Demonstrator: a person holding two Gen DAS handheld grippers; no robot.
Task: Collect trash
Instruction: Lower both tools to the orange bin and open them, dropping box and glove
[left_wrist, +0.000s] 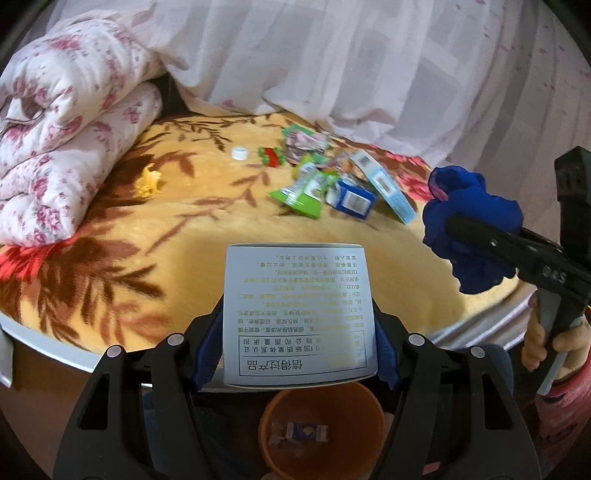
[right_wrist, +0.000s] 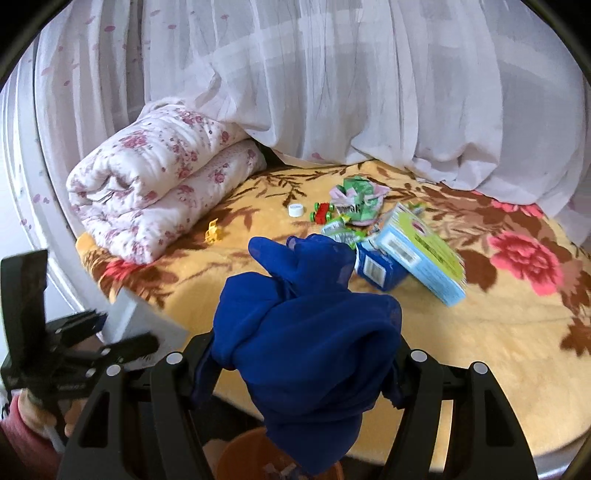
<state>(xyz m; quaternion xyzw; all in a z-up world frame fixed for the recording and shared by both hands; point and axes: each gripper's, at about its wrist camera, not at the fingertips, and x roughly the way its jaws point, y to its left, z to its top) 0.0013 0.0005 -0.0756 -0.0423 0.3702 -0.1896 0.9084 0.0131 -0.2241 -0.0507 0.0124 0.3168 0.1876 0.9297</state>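
My left gripper (left_wrist: 297, 314) is shut on a white box (left_wrist: 295, 288) printed with Chinese text, held just above an orange bin (left_wrist: 273, 406) that has small wrappers (left_wrist: 299, 432) in it. My right gripper (right_wrist: 301, 363) is shut on a crumpled blue cloth (right_wrist: 306, 314), which hangs over the bin's rim (right_wrist: 236, 454). On the bed lie green wrappers (left_wrist: 303, 188), a small blue carton (right_wrist: 376, 267), a light blue box (right_wrist: 424, 254), a white cap (right_wrist: 296, 210), a red and green toy (right_wrist: 323, 213) and a yellow scrap (right_wrist: 213, 230).
A folded floral quilt (right_wrist: 155, 184) lies at the bed's left. White curtains (right_wrist: 332, 92) hang behind. The yellow flowered blanket (right_wrist: 480, 332) covers the bed, whose white edge (left_wrist: 55, 347) runs along the front. A hand (left_wrist: 543, 339) holds the right gripper's handle.
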